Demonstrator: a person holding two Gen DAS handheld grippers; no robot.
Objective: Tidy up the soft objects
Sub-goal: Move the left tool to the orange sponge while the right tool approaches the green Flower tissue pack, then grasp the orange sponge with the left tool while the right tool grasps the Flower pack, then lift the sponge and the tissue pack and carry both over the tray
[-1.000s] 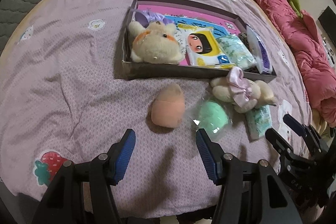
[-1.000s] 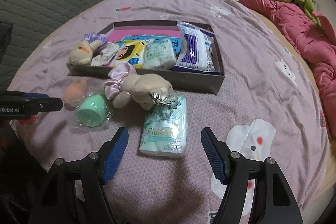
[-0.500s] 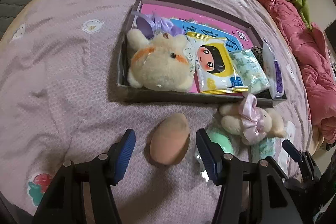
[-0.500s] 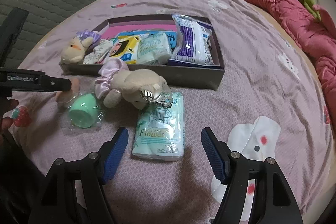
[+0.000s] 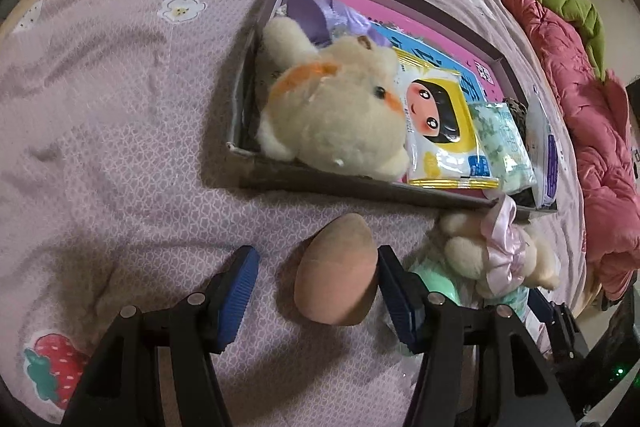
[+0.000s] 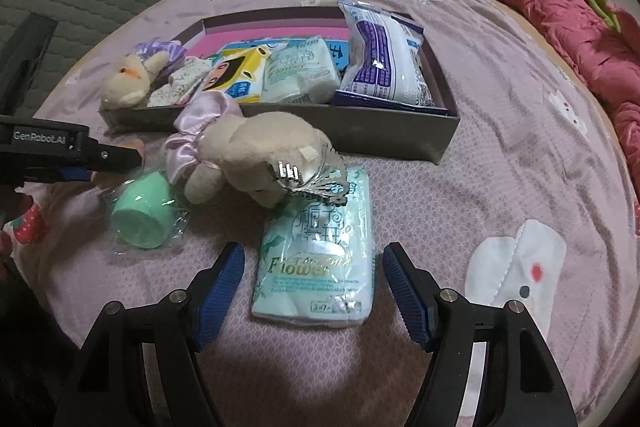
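Left gripper (image 5: 318, 283): fingers apart, peach sponge (image 5: 338, 277) between, right finger touching it
Right gripper (image 6: 314, 287): fingers apart, tissue pack (image 6: 316, 259) between, untouched

A bed covered in a mauve patterned sheet (image 6: 500, 147) carries a shallow grey cardboard box (image 6: 380, 135), a peach egg-shaped sponge (image 5: 340, 279), a wrapped mint-green sponge (image 6: 140, 215), a beige plush bear with a pink bow (image 6: 248, 151), a pale green tissue pack (image 6: 320, 259) and a crumpled red quilt (image 6: 580, 27).

In the right wrist view, the black arm of the left claw (image 6: 76, 163) carries "GenRobot.AI" in pale letters. The pale green tissue pack (image 6: 316, 251) on the bed reads "Flower" beneath large Chinese characters; its smaller print is too fine to read.
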